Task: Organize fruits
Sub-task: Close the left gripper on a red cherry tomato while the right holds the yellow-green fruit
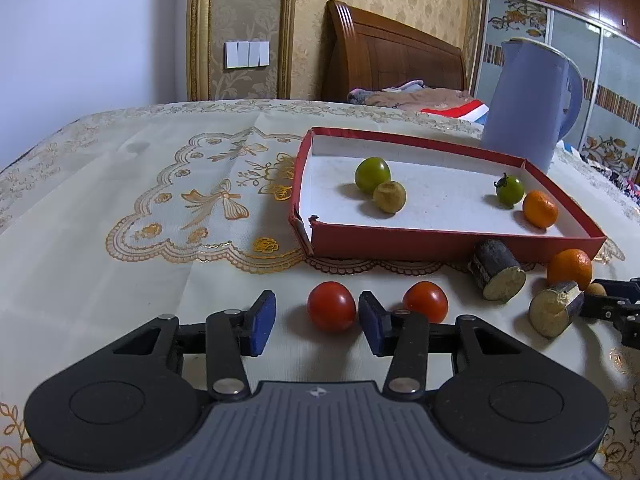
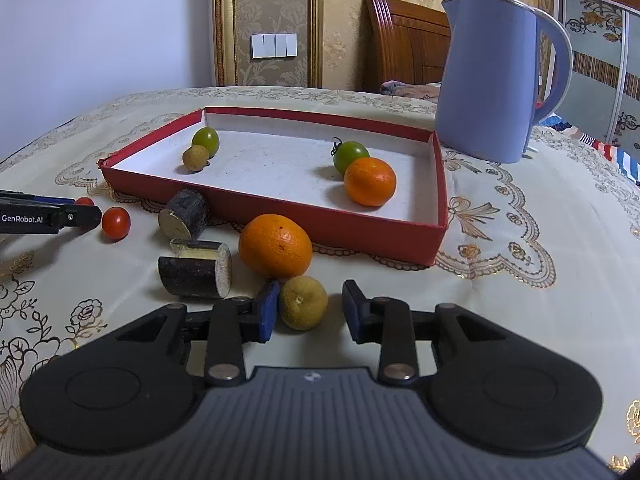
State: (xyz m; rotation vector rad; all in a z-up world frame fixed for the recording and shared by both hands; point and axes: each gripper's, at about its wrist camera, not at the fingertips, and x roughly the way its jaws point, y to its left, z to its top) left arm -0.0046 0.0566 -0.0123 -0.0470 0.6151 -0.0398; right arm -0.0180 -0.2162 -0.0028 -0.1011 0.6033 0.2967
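My left gripper stands open around a red cherry tomato on the tablecloth. Its right pad is close to the tomato and its left pad is clear of it. A second red tomato lies just to the right. My right gripper is open around a brown longan, which rests against the left pad, with a gap to the right pad. The red tray holds two green tomatoes, a longan and an orange. Another orange lies in front of the tray.
Two dark sugarcane pieces lie between the grippers, in front of the tray. A blue kettle stands behind the tray's right corner. The patterned tablecloth stretches left of the tray. A bed lies beyond the table.
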